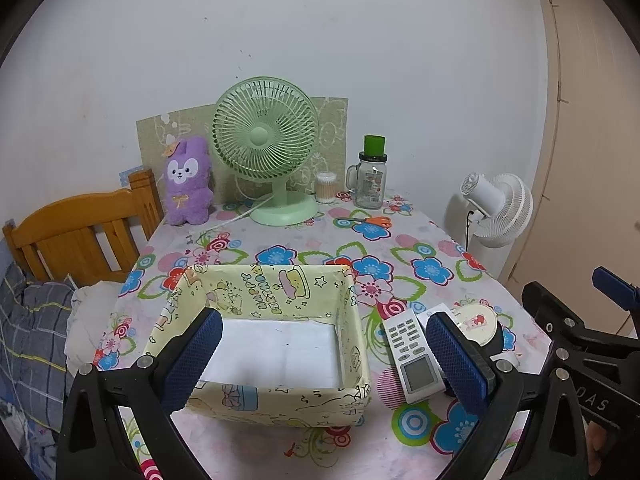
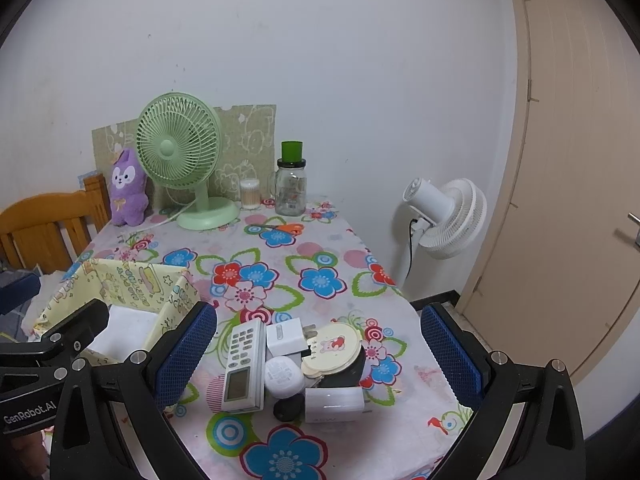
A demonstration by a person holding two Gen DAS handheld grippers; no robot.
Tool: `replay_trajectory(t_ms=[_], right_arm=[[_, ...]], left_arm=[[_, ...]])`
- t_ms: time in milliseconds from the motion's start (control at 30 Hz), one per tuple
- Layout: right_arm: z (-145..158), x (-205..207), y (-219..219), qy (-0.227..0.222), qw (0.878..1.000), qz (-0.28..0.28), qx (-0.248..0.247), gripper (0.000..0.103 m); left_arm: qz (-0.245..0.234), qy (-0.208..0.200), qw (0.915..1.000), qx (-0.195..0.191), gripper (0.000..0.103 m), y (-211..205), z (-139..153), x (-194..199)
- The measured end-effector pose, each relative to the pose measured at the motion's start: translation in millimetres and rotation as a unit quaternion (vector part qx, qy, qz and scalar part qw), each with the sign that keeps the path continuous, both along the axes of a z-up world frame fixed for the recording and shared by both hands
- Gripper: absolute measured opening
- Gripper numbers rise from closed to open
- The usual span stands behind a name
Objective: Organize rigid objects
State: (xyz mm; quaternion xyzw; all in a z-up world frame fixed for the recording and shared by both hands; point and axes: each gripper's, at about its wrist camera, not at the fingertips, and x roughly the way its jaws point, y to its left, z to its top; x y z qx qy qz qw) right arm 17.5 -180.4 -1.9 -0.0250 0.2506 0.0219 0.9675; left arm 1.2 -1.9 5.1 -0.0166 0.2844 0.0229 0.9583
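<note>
Remote control [image 2: 243,366], chargers and round mirror [image 2: 335,347] cluster on the counter [image 2: 320,248] between the wide, empty right claw [image 2: 319,358] fingers. Left claw [image 1: 325,360], equally wide, frames the empty yellow box [image 1: 256,396]; green fan [image 1: 266,136] and jar [image 1: 370,180] stand beyond.

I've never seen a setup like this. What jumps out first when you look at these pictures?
Probably the loud flowered tablecloth, and at its far end the green desk fan beside a purple plush bunny. Closer in, a pale yellow cartoon-print box sits open with nothing in it, with a huddle of small things to its right, the white remote control among them. The left gripper and right gripper both hang open over the table.
</note>
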Motion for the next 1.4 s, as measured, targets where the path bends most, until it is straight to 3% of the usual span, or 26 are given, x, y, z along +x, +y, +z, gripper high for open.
replay_trajectory(t_ms=[1000,1400], right_arm=[[0,16,-15,-0.001,1.000,0.000,0.013,0.103],[-12,24,-37,0.011,1.000,-0.016,0.022,0.103]], left_arm=[[-0.012,0.018,0.9996,-0.018,0.101,-14,-12,18],[-0.041,0.047,0.9979,-0.020,0.098,-42,-27,29]])
